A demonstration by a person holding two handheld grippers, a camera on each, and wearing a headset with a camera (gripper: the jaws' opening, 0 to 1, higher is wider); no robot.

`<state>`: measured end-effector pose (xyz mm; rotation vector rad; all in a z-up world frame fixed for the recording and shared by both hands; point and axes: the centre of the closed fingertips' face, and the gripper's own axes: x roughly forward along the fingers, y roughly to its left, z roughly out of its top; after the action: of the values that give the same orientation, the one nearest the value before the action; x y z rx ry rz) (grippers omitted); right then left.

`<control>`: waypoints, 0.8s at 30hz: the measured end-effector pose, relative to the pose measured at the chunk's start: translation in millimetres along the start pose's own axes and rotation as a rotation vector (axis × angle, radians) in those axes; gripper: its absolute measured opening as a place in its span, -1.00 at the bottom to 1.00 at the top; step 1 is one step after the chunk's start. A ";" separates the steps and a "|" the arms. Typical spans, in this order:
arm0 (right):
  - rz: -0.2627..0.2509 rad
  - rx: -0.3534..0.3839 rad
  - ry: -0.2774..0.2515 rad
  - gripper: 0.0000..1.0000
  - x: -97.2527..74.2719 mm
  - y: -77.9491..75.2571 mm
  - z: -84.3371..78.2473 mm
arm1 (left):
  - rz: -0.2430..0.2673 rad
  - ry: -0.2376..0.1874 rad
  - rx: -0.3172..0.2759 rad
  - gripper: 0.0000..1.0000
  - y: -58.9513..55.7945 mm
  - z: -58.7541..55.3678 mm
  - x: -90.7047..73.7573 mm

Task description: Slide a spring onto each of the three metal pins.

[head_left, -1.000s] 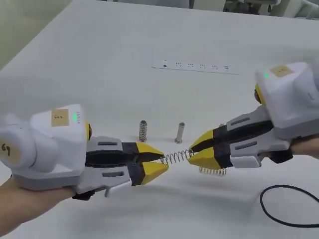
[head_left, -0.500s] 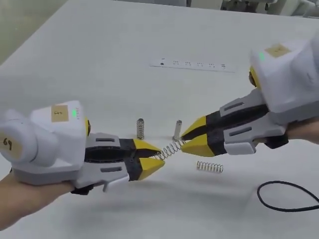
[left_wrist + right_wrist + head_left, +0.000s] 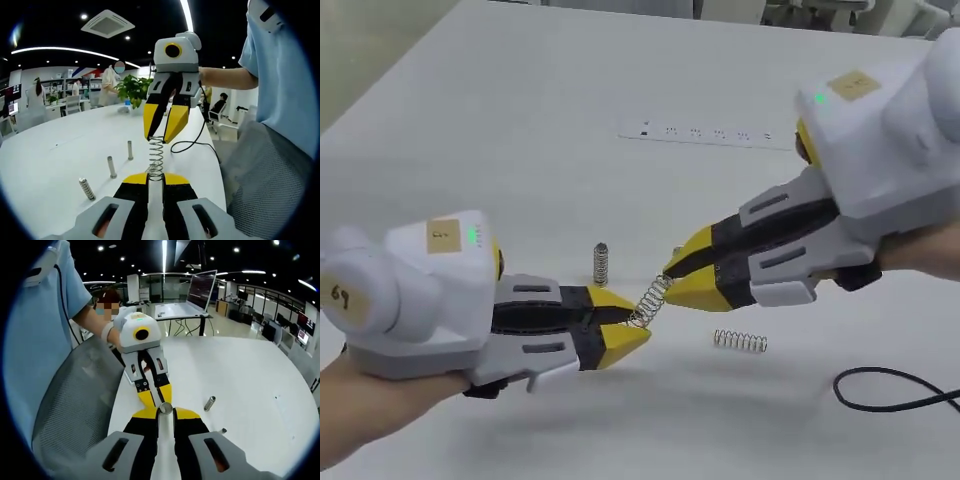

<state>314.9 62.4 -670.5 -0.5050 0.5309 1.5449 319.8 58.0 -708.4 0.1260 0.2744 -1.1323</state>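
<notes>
Two grippers hold one coil spring [image 3: 651, 300] between them, a little above the white workbench [image 3: 520, 120]. In the head view its long axis is slanted, with the lower end near and to the left and the upper end farther and to the right.

The left gripper [image 3: 642, 322] lies low and almost level, pointing right. Its jaws are clenched on the lower end of the coil spring. The right gripper [image 3: 667, 280] comes in from the right and tilts down toward the left, and its jaws pinch the upper end.

Just far-left of the coil spring, a pin with a spring on it [image 3: 601, 263] stands upright. In the left gripper view two bare metal pins [image 3: 130, 150] [image 3: 111, 166] stand beside it in a row. A loose spring [image 3: 740, 341] lies flat on the workbench under the right gripper. A black cable [image 3: 890, 385] curls at the near right.
</notes>
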 end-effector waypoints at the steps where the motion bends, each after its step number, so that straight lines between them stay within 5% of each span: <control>1: 0.001 -0.008 0.003 -0.84 0.6 0.5 0.9 | 0.000 0.000 -0.003 -0.96 -0.1 0.2 0.3; 19: 0.007 -0.044 0.033 -0.83 1.1 0.8 -0.2 | 0.009 0.000 0.011 -0.97 1.0 1.1 1.7; 24: 0.011 -0.042 0.035 -0.67 1.4 0.9 -0.7 | 0.007 0.002 0.014 -0.97 0.7 0.4 2.0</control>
<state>314.0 63.0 -671.9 -0.5627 0.5295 1.5627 321.3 56.4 -708.6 0.1401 0.2681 -1.1277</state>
